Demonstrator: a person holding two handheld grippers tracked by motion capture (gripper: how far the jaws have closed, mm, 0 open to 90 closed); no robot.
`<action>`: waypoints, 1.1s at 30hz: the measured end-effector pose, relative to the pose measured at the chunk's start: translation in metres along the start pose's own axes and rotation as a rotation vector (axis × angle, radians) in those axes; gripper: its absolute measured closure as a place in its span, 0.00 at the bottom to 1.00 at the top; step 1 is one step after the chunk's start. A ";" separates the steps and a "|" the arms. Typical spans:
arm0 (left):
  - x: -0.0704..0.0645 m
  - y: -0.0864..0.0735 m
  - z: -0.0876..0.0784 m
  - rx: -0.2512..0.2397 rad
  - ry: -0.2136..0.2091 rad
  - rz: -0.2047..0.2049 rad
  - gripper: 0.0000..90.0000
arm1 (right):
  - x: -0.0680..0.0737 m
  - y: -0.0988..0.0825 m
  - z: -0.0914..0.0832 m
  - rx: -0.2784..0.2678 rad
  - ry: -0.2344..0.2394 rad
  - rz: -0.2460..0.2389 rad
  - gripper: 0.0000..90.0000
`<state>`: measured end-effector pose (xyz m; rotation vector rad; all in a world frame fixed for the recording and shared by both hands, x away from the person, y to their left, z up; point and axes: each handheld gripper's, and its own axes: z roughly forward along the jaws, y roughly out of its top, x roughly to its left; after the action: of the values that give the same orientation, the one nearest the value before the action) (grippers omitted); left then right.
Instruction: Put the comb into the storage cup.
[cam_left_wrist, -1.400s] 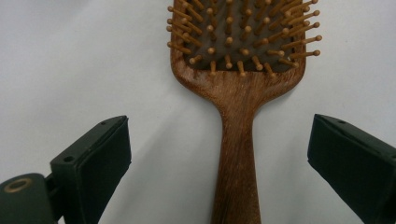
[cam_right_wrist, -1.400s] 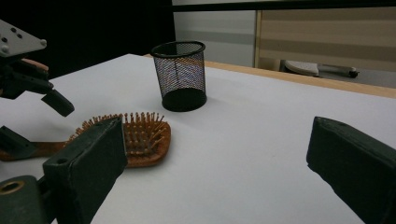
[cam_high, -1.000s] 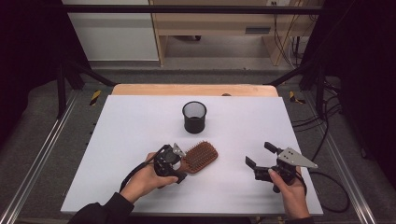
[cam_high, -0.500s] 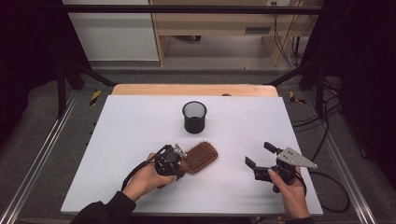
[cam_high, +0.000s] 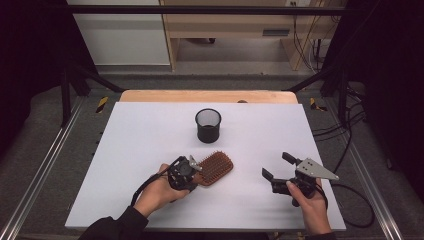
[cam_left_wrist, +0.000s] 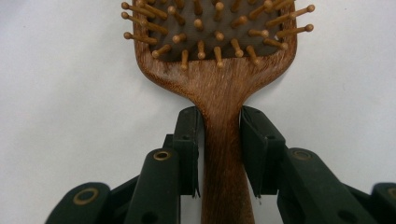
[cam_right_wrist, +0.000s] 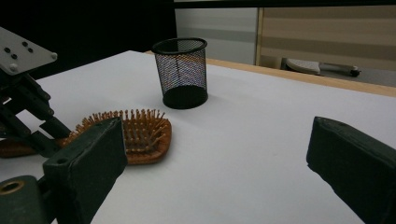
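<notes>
A wooden paddle hairbrush (cam_high: 215, 168) lies bristles up on the white table (cam_high: 140, 130), its handle toward the person. My left gripper (cam_high: 196, 167) sits at that handle. In the left gripper view its jaws have just been closing, and both pads now touch the sides of the handle (cam_left_wrist: 219, 140) just below the brush head (cam_left_wrist: 215, 46). My right gripper (cam_high: 276, 165) rests to the right of the brush, apart from it, open wide with nothing between its jaws. From the right gripper view (cam_right_wrist: 217, 135) the hairbrush (cam_right_wrist: 140, 135) lies ahead to the left.
A black wire-mesh cup (cam_high: 208, 125) stands upright behind the brush, mid-table, also seen in the right gripper view (cam_right_wrist: 181, 72). A wooden strip (cam_high: 200, 96) borders the table's far edge. Metal rails run along both sides.
The left gripper's jaws have drawn in around the brush handle. Both hands, the brush and the cup stay where they were.
</notes>
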<state>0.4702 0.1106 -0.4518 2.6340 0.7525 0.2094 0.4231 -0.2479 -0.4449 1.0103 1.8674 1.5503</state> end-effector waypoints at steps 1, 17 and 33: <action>0.000 0.000 0.000 0.000 -0.001 0.001 0.78 | 0.000 0.000 0.000 0.001 0.000 -0.001 0.05; -0.002 -0.011 -0.001 -0.091 0.006 0.020 0.81 | 0.000 0.000 0.000 0.003 -0.002 -0.001 0.05; 0.014 -0.021 -0.016 -0.253 0.020 0.000 0.81 | 0.014 -0.002 0.020 0.038 0.034 0.024 0.05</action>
<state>0.4678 0.1403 -0.4450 2.3958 0.6841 0.3108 0.4302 -0.2252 -0.4498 1.0332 1.9211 1.5607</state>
